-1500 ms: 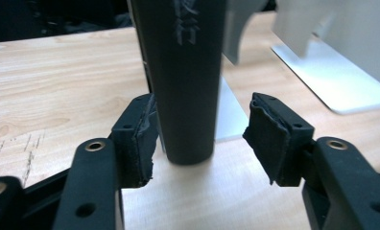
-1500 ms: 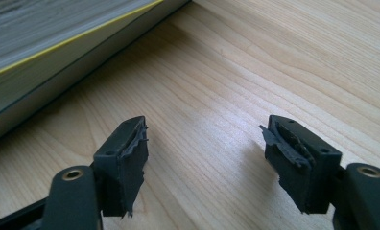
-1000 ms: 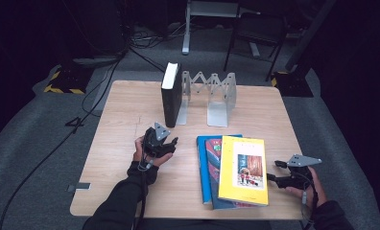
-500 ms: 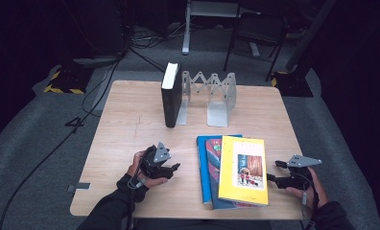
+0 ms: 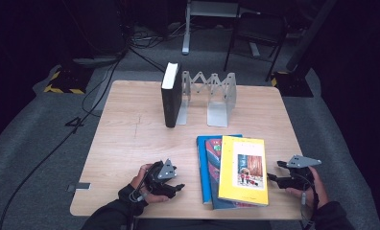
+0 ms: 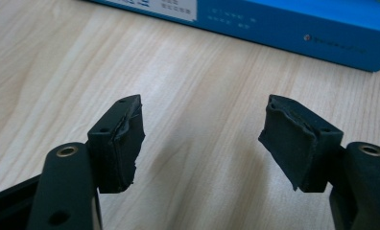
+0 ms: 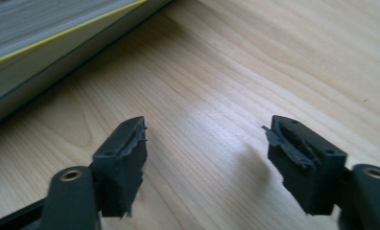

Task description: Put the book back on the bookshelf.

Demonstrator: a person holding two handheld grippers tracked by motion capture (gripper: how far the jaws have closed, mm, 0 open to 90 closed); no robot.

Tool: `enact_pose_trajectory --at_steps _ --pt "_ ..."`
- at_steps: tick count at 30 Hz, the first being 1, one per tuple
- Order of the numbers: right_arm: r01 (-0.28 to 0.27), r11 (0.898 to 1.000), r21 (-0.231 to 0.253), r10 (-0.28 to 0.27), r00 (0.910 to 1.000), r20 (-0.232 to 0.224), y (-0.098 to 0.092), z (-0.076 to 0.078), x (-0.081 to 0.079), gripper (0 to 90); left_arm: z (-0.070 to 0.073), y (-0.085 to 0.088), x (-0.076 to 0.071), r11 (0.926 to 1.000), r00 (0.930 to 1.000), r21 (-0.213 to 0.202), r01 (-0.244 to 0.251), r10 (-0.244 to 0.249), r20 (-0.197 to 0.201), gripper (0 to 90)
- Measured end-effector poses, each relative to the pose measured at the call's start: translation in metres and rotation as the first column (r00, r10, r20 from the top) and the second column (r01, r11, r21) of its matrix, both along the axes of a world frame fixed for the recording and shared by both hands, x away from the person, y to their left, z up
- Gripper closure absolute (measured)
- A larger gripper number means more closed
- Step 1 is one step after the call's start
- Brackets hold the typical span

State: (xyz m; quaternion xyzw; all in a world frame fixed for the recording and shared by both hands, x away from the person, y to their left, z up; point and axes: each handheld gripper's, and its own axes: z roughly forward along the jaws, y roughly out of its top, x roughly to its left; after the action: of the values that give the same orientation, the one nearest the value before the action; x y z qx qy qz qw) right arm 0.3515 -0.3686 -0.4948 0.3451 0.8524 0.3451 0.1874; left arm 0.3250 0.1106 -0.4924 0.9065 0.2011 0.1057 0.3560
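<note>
Three books lie stacked flat at the front right of the table: a yellow book (image 5: pixel 242 170) on top, a red-and-blue one under it, and a blue book (image 5: pixel 205 167) at the bottom. My left gripper (image 5: pixel 178 188) rests low, just left of the stack and pointing at it. It is open, its jaws have just been opening, and nothing is between them. In the left gripper view the left gripper (image 6: pixel 202 139) faces the blue book's (image 6: pixel 284 24) edge. My right gripper (image 5: pixel 273 178) is open and empty just right of the stack; its jaws just narrowed slightly. The right gripper (image 7: pixel 205 158) hovers over bare wood beside the yellow book (image 7: pixel 44 43).
A black book (image 5: pixel 171 100) stands upright at the left end of a silver folding book rack (image 5: pixel 212 96) at the back of the wooden table (image 5: pixel 130 134). Dark floor with cables and a chair lies beyond the far edge.
My left hand has come toward the near edge of the table and lower, ending beside the stack's left side. The right hand has stayed put.
</note>
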Motion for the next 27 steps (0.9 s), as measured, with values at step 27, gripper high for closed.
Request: enact_pose_trajectory --at_steps 27 --pt "-0.154 0.968 0.201 0.156 0.9877 0.003 0.036 0.056 -0.026 28.7 -0.012 -0.012 0.007 0.9975 0.9964 -0.033 0.063 -0.065 -0.056 17.6"
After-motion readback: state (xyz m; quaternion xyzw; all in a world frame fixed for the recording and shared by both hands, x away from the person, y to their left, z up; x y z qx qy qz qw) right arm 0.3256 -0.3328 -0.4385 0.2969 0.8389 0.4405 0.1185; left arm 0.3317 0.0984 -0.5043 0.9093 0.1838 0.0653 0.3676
